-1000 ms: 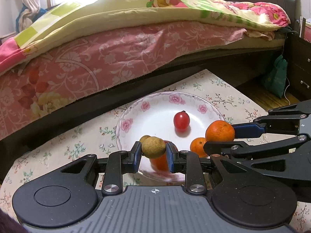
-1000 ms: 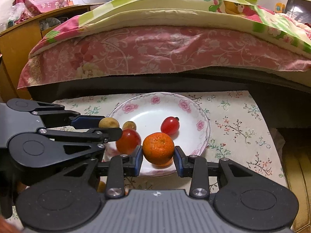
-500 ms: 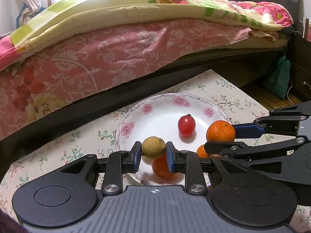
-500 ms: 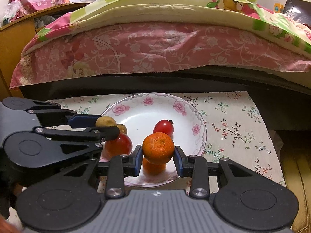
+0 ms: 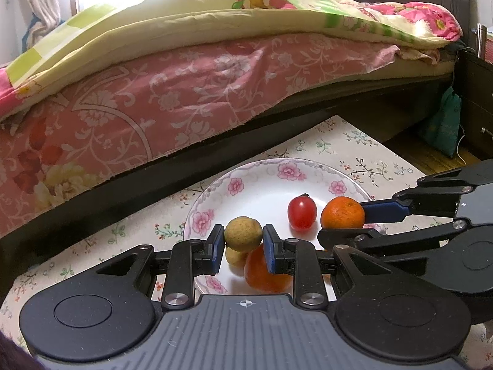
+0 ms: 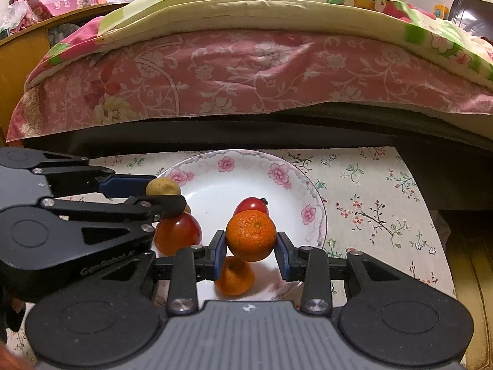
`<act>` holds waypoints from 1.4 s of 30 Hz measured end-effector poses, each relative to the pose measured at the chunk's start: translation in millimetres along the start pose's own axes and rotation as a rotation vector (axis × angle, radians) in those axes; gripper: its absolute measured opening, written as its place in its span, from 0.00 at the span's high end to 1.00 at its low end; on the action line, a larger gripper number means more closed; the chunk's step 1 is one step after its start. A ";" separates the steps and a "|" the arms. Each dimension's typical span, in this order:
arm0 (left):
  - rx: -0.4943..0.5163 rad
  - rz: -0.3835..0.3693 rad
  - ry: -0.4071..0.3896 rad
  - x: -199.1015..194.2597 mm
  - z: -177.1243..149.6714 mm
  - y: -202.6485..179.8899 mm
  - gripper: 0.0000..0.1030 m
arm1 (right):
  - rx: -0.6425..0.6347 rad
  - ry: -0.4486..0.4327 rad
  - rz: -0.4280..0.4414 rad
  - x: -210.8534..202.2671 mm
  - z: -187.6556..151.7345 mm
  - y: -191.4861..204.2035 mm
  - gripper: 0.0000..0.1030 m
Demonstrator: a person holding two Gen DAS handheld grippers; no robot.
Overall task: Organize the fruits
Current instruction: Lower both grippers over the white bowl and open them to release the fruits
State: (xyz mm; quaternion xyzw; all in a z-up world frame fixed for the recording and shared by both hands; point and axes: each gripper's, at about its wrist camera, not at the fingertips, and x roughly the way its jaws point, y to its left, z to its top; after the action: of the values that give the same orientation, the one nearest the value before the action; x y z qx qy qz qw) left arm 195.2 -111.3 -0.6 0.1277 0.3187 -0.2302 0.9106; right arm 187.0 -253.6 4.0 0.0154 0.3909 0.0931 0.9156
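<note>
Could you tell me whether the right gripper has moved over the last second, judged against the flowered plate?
Yes. The right gripper, shut on the orange, has risen and drawn back slightly: the plate sits lower beneath it now.

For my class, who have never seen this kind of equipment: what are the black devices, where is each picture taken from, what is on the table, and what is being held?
There is no robot. A person holds a two-finger grasping tool in each hand, and each tool has a wide-angle camera looking forward along its fingers. So one picture looks out from the left gripper, the other from the right gripper, and each also shows the other tool from the side.

On a floral tablecloth beside a bed sits a flowered plate. The left tool grips a small yellow-brown fruit; the right grips an orange. On the plate lie a small red tomato, a larger tomato, another orange and another small yellow-brown fruit.
</note>
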 end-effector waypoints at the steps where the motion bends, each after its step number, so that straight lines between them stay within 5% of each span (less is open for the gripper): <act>1: 0.000 -0.001 -0.001 1.1 0.6 0.1 0.68 | 0.001 -0.002 -0.001 0.5 0.1 -0.6 0.66; 23: 0.006 0.024 -0.001 15.2 8.1 4.5 0.62 | 0.031 -0.006 0.013 10.3 0.1 -9.3 0.65; 42: -0.004 0.052 -0.007 -26.9 2.0 9.0 0.54 | 0.005 -0.039 0.022 -22.5 3.7 9.9 0.62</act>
State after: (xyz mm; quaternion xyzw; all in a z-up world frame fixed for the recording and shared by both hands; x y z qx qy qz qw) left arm 182.1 -95.2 18.9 0.1334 0.3128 -0.2063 0.9175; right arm 172.9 -247.7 23.7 0.0238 0.3731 0.1021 0.9218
